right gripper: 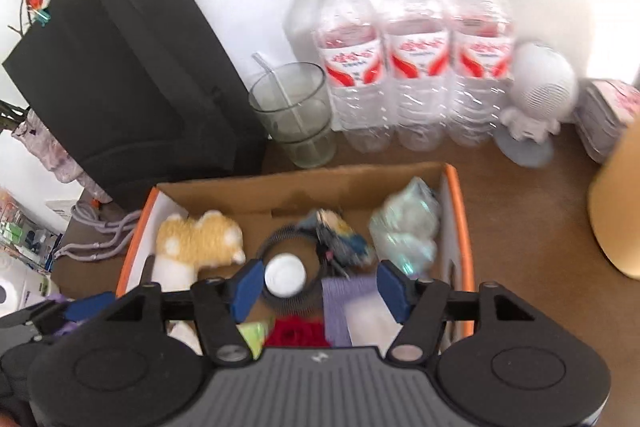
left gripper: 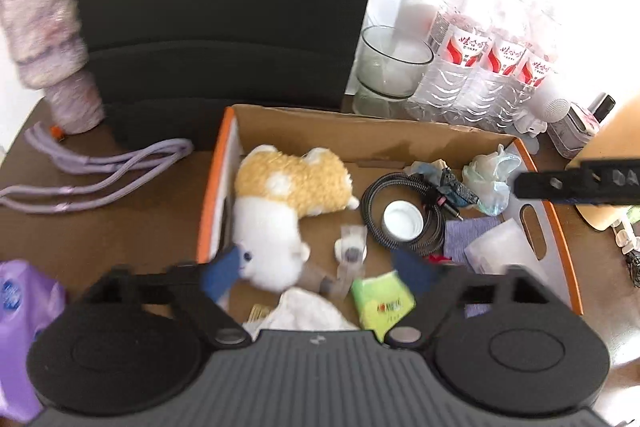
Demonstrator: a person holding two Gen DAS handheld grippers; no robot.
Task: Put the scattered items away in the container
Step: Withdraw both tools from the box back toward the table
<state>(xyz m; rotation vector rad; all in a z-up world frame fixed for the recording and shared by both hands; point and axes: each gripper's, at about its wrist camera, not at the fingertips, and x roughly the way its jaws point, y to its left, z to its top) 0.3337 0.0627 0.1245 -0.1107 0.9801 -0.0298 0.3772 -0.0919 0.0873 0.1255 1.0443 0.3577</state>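
A cardboard box with an orange rim (left gripper: 560, 227) (right gripper: 460, 227) sits on the brown table. Inside lie a yellow-and-white plush toy (left gripper: 288, 195) (right gripper: 196, 239), a coiled black cable (left gripper: 372, 215), a white lid (left gripper: 402, 221) (right gripper: 285, 277), a crumpled plastic bag (left gripper: 490, 179) (right gripper: 404, 231), a green tissue packet (left gripper: 382, 301), a purple cloth (right gripper: 340, 303) and a white cloth (left gripper: 304, 311). My left gripper (left gripper: 320, 271) hovers open over the box's near end, with a small blurred clear packet (left gripper: 352, 255) between its fingers, untouched. My right gripper (right gripper: 320, 287) is open above the lid.
A black paper bag (left gripper: 224, 7) (right gripper: 120, 67) stands behind the box. A glass (right gripper: 294, 115) and three water bottles (right gripper: 416, 67) line the back right. A purple cord (left gripper: 100, 171) and a purple packet (left gripper: 20, 307) lie left of the box.
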